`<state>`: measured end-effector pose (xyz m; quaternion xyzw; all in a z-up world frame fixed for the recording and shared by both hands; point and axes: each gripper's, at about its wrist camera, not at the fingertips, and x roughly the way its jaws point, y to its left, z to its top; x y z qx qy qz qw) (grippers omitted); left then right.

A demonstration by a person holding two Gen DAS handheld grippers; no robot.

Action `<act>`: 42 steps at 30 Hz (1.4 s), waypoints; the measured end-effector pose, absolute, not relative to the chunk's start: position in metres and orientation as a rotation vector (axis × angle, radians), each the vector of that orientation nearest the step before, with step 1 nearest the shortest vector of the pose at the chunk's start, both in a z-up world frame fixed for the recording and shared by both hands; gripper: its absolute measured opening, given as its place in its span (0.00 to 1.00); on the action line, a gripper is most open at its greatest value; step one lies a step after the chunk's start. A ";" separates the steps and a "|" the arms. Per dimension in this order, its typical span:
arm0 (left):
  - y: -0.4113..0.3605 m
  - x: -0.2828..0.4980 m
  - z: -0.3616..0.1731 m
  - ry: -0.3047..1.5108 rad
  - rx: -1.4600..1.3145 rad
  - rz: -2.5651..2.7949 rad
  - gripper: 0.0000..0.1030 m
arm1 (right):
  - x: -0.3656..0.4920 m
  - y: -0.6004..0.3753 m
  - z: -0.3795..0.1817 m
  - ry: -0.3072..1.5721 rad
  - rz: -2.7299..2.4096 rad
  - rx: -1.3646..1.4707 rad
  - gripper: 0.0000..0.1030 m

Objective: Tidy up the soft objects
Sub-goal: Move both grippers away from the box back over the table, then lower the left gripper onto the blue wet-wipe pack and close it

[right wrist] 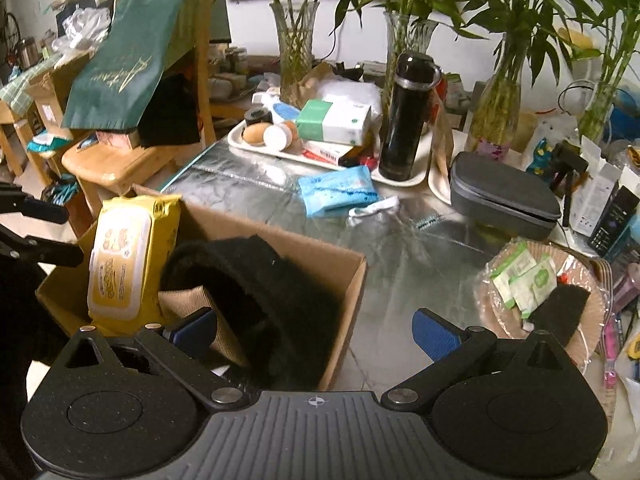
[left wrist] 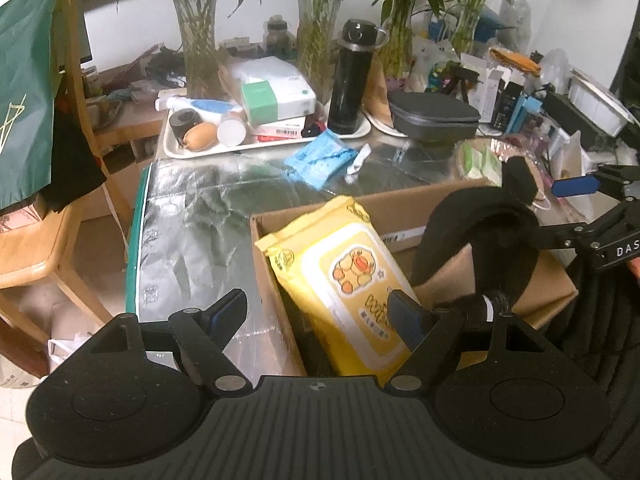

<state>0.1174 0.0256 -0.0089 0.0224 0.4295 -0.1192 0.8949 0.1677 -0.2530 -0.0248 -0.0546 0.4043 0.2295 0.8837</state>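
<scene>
A cardboard box [left wrist: 400, 204] [right wrist: 320, 256] stands on the foil-covered table. A yellow wet-wipes pack [left wrist: 344, 276] [right wrist: 124, 256] leans upright inside it. A black furry slipper [left wrist: 492, 236] [right wrist: 256, 288] sits in the box beside the pack. My left gripper [left wrist: 320, 312] is open, its fingers on either side of the box's near left corner and the pack. My right gripper [right wrist: 316, 332] is open over the box's right wall, holding nothing; it also shows at the right edge of the left wrist view [left wrist: 580, 188]. A blue tissue pack [left wrist: 320, 158] [right wrist: 338, 190] lies on the table beyond.
A white tray [left wrist: 200, 148] [right wrist: 240, 136] holds a black flask [left wrist: 352, 80] [right wrist: 404, 120], boxes and small items. A grey case [left wrist: 434, 114] [right wrist: 504, 196], glass vases with plants, a wicker plate of sachets [right wrist: 596, 312] and a wooden chair [left wrist: 36, 252] surround the box.
</scene>
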 end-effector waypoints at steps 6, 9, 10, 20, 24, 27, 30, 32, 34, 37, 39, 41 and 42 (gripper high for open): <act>0.027 0.128 -0.006 0.844 0.017 -0.261 0.75 | 0.182 -0.257 -0.022 0.816 0.453 -0.076 1.00; 0.028 0.136 -0.001 0.820 0.015 -0.267 0.75 | 0.190 -0.259 -0.019 0.813 0.449 -0.055 1.00; 0.028 0.140 0.001 0.811 0.015 -0.267 0.75 | 0.193 -0.259 -0.018 0.809 0.447 -0.049 1.00; 0.029 0.163 0.021 0.692 0.007 -0.299 0.75 | 0.227 -0.273 -0.021 0.741 0.358 -0.008 1.00; 0.033 0.172 0.023 0.661 -0.006 -0.304 0.75 | 0.242 -0.282 -0.029 0.727 0.333 0.026 1.00; 0.036 0.182 0.020 0.654 -0.005 -0.300 0.75 | 0.255 -0.286 -0.038 0.716 0.307 0.026 1.00; 0.039 0.192 0.017 0.648 -0.002 -0.296 0.75 | 0.268 -0.289 -0.047 0.714 0.283 0.032 1.00; 0.042 0.199 0.014 0.644 -0.003 -0.293 0.75 | 0.275 -0.289 -0.052 0.712 0.276 0.042 1.00; 0.045 0.205 0.011 0.642 -0.002 -0.290 0.75 | 0.281 -0.288 -0.057 0.705 0.276 0.045 1.00; 0.046 0.213 0.006 0.634 0.012 -0.292 0.75 | 0.288 -0.285 -0.064 0.698 0.288 0.040 1.00; 0.047 0.219 0.001 0.632 0.020 -0.296 0.75 | 0.292 -0.282 -0.069 0.698 0.302 0.032 1.00; 0.048 0.226 -0.004 0.633 0.023 -0.300 0.75 | 0.297 -0.279 -0.073 0.702 0.313 0.022 1.00; 0.049 0.230 -0.006 0.636 0.022 -0.300 0.75 | 0.300 -0.278 -0.076 0.707 0.316 0.019 1.00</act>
